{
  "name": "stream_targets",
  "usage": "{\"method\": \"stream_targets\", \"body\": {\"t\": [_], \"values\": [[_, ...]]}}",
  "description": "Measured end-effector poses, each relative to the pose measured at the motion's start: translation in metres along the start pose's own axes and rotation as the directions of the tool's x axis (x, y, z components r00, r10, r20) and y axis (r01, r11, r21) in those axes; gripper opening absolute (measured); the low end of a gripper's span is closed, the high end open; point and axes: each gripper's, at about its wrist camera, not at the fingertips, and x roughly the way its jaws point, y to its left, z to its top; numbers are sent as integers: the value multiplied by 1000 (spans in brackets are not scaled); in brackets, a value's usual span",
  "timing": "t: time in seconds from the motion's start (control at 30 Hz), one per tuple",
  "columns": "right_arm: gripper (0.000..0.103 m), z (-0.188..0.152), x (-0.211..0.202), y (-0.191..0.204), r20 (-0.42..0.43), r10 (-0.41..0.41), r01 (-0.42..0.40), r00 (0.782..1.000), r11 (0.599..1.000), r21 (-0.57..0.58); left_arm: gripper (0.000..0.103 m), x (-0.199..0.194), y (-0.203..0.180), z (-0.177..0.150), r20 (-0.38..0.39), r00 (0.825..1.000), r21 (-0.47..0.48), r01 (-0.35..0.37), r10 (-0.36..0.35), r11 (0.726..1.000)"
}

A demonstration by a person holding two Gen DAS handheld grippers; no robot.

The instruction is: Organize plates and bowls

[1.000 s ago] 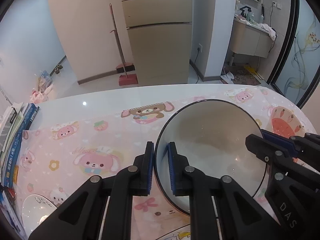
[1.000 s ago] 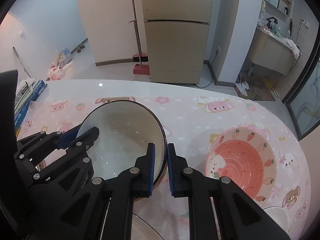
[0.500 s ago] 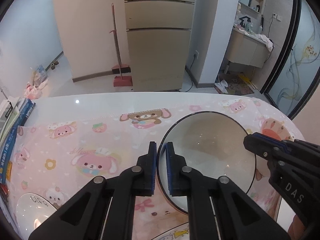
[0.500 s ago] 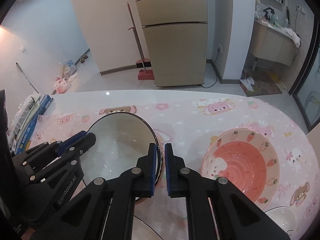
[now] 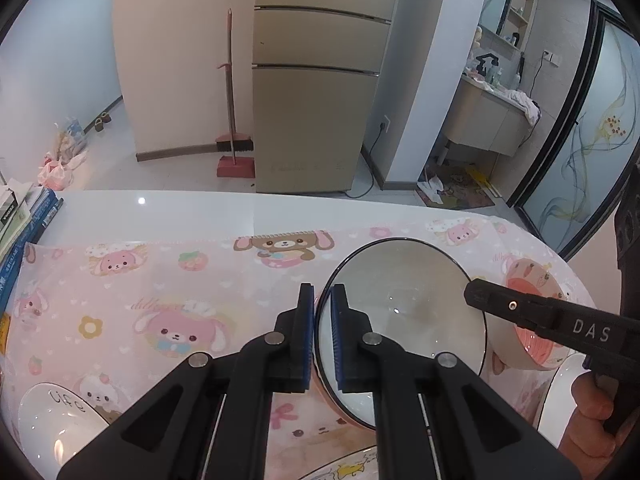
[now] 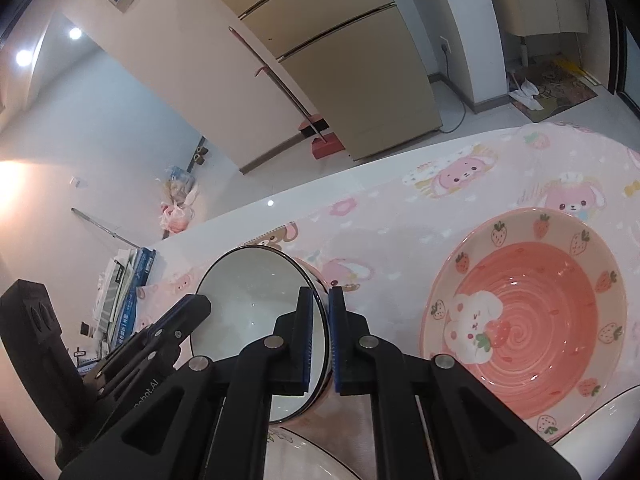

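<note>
A white bowl with a thin black rim (image 5: 404, 312) is held over the pink cartoon tablecloth (image 5: 160, 280). My left gripper (image 5: 322, 336) is shut on its left rim. My right gripper (image 6: 320, 336) is shut on its right rim; the bowl also shows in the right wrist view (image 6: 256, 320). A pink strawberry bowl (image 6: 524, 312) sits to the right on the cloth, partly hidden behind the right gripper in the left wrist view (image 5: 532, 292).
A white dish with lettering (image 5: 52, 420) lies at the near left. A white plate edge (image 6: 600, 424) shows at the near right, another plate rim (image 6: 304, 452) below. Books (image 5: 20, 224) are stacked at the table's left edge.
Both grippers have carried the white bowl up and toward the right, nearer the pink strawberry bowl. The right wrist view has tilted strongly.
</note>
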Motion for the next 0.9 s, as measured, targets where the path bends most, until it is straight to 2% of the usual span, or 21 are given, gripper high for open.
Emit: {"method": "stream_targets", "body": {"t": [0.1, 0.2, 0.37, 0.63, 0.83, 0.87, 0.9], "values": [[8, -2, -2, 4, 6, -6, 7, 1000, 1000, -6, 7, -2, 0, 0, 20, 1000, -4, -5, 5, 1000], [8, -2, -11, 10, 49, -30, 32, 998, 999, -39, 7, -11, -2, 4, 55, 998, 5, -25, 24, 1000], [8, -1, -24, 17, 93, -61, 69, 994, 994, -80, 13, -9, 3, 6, 44, 998, -18, -32, 33, 999], [8, -2, -4, 10, 23, -49, 51, 999, 995, -83, 15, 2, 3, 2, 26, 998, -9, -55, 55, 998], [8, -3, -11, 15, 48, -76, 80, 996, 992, -99, 15, -1, 0, 4, 28, 998, -9, -63, 63, 998], [8, -2, -17, 17, 59, -82, 88, 995, 990, -108, 21, -6, -2, 5, 41, 997, -7, -57, 57, 998], [9, -1, -22, 18, 67, -80, 88, 995, 990, -112, 37, -12, -5, 6, 58, 997, -2, -52, 52, 999]]}}
